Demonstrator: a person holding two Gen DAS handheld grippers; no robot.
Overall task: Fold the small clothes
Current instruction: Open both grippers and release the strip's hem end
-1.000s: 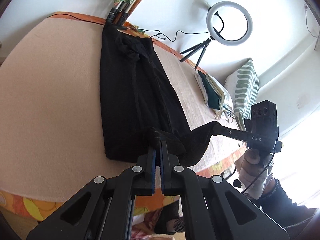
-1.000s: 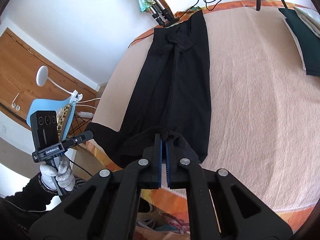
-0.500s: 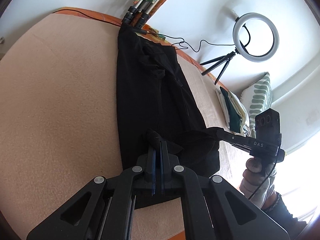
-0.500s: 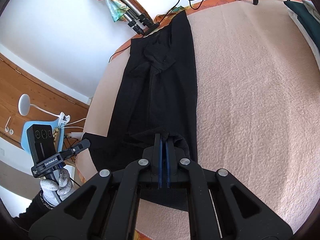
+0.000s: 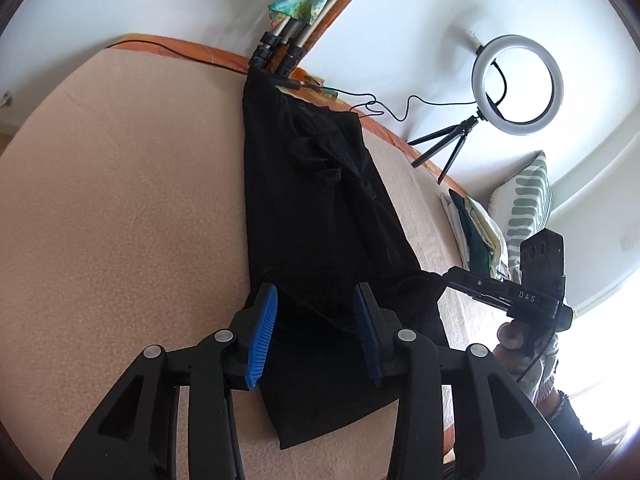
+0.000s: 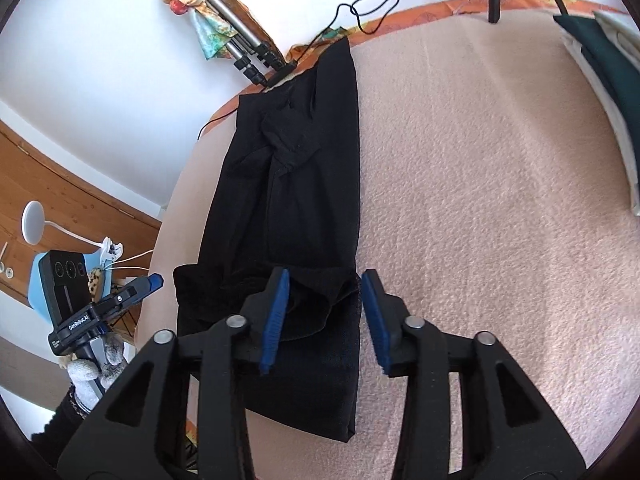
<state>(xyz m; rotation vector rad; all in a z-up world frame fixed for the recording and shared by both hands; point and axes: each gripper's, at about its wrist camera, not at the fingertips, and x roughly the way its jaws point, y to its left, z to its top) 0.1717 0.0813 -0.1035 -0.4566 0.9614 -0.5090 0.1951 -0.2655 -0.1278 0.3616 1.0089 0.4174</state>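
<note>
A long black garment [image 5: 320, 208] lies lengthwise on the beige blanket [image 5: 120, 208], its near end folded back over itself. My left gripper [image 5: 316, 322] is open, its blue pads straddling the folded near end just above the cloth. My right gripper [image 6: 324, 316] is open too, over the fold at the garment's right edge [image 6: 316, 184]. The right gripper also shows in the left wrist view [image 5: 452, 274], touching the fold's far corner. The left gripper shows in the right wrist view [image 6: 154, 280] at the fold's left corner.
A stack of folded clothes [image 5: 476, 232] and a striped pillow [image 5: 528, 200] lie at the right. A ring light on a tripod [image 5: 516, 84] and tripod legs [image 5: 276, 52] stand at the far edge. The bed's near edge is close behind the grippers.
Both grippers carried the garment's near end forward over itself, then opened and let go of the cloth. The folded end now rests on the garment.
</note>
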